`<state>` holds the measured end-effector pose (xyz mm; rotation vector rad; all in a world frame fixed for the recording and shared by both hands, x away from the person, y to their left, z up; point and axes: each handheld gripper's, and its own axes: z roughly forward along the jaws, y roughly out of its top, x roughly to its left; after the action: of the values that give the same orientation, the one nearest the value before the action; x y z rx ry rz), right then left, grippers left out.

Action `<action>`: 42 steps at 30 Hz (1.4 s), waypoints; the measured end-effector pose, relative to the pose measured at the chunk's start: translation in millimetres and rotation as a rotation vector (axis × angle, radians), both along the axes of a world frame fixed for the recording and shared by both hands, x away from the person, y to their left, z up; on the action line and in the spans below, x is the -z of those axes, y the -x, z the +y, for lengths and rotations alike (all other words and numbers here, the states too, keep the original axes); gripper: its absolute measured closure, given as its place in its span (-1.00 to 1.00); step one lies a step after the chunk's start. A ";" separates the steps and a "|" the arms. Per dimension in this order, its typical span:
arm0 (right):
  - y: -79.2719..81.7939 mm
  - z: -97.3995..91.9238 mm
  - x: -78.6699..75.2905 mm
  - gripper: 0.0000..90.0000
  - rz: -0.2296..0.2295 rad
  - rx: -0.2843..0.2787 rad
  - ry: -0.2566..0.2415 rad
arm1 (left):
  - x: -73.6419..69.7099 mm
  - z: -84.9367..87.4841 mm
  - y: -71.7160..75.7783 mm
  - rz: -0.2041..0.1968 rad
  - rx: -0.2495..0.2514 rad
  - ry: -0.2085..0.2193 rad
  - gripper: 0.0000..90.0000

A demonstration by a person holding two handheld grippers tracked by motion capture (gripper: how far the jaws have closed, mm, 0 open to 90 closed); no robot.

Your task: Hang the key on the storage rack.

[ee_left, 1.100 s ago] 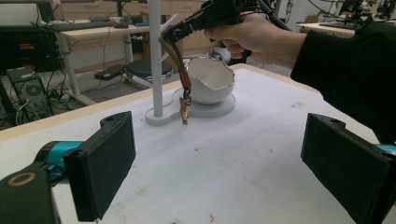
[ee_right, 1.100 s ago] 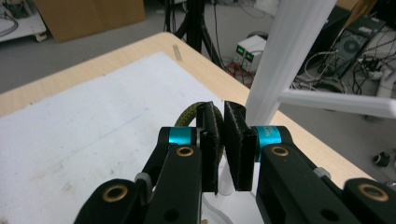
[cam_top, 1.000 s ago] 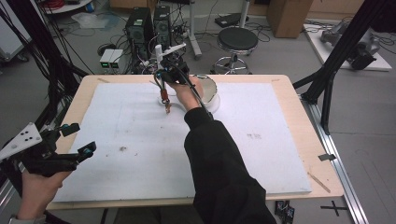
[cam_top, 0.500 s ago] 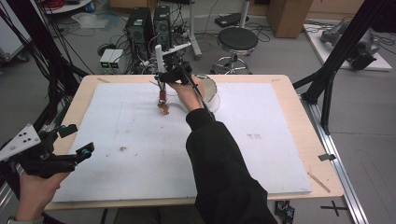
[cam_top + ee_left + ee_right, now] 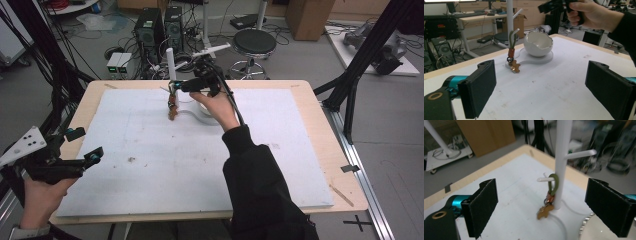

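Right gripper view has the keychain hanging by its green loop on a low peg of the white stand near the worktop's far edge; the right hand-held gripper, jaws just opened and empty, could snag it while withdrawing and pull it off.

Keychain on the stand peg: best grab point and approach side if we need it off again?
Grip the keychain by its green loop just below the peg, probably from the peg's free end, away from the white pole. The loop hangs straight down over the peg, charm dangling near the base, so pinching it flat and sliding outward along the peg should clear it.
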<state>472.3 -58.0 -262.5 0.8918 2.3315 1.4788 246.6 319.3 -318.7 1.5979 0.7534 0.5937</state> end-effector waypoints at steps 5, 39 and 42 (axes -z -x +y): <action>19.6 -41.5 3.1 -0.77 -0.055 -0.019 -0.027 | 2.4 -6.4 -12.4 0.000 0.012 0.009 -0.77; 148.7 -265.2 47.2 -0.77 -0.099 0.194 -0.090 | 8.5 -34.2 -56.1 0.001 0.007 -0.011 -0.79; 151.4 -273.4 51.4 -0.77 -0.091 0.199 -0.093 | 9.3 -35.8 -56.3 0.004 0.012 -0.016 -0.79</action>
<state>320.9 -331.3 -313.9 1.0240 2.0586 1.5208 302.9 283.5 -328.0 1.6177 0.7428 0.5897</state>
